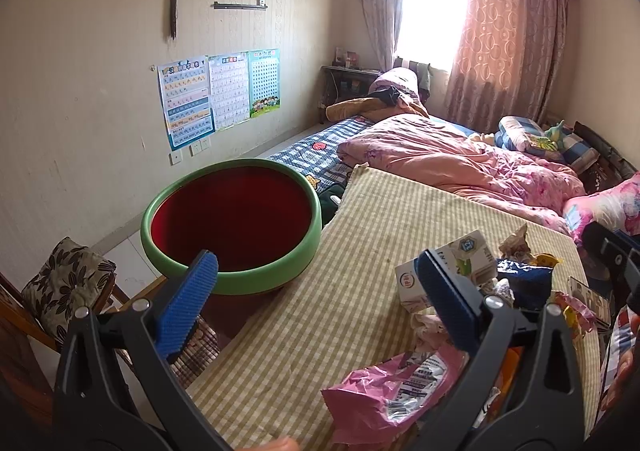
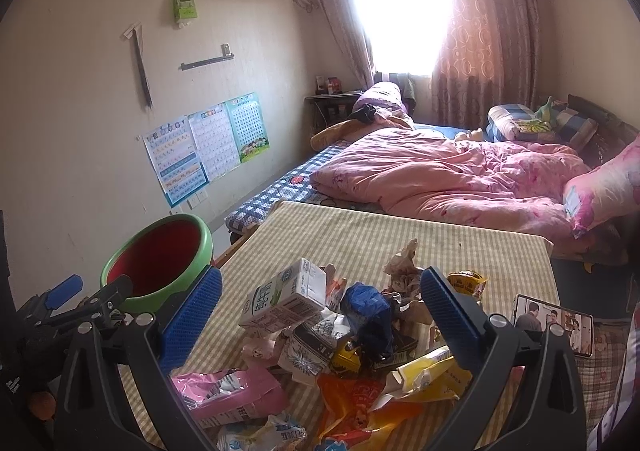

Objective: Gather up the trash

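Both claws, left [image 1: 318,283] and right [image 2: 320,301], gape empty above the bench [image 2: 360,235]; milk carton [image 2: 286,297] print illegible; green-rimmed basin [image 1: 224,283] at left.

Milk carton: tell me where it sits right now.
In the right wrist view the milk carton lies tilted atop the trash pile on the checked tablecloth, left of the blue wrapper and right of the green-rimmed basin.

Unmade bed [image 2: 440,179], bright curtained window [image 2: 404,7]
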A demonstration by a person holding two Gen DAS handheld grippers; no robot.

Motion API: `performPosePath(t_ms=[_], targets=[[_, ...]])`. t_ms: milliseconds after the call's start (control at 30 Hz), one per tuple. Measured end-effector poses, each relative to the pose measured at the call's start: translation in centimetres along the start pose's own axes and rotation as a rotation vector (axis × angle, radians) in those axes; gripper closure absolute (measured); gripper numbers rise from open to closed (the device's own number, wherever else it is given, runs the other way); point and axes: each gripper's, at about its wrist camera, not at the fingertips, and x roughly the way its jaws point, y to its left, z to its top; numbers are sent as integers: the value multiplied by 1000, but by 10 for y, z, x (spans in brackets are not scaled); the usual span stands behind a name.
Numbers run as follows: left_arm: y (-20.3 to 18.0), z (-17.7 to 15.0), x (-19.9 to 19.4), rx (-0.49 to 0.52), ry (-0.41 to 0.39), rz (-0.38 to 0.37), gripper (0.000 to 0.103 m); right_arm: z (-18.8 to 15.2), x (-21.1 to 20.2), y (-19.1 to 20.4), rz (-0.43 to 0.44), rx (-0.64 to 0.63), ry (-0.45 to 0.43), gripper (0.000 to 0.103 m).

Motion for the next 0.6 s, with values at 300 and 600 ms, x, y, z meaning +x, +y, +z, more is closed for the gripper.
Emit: performPosePath(t_ms=[300,600], targets=[[4,-1,-2,-4,-1,4,5,0,2,4,7,-7,2,7],[7,0,-2,-8,0,5,5,-1,6,6,15,-4,10,7]])
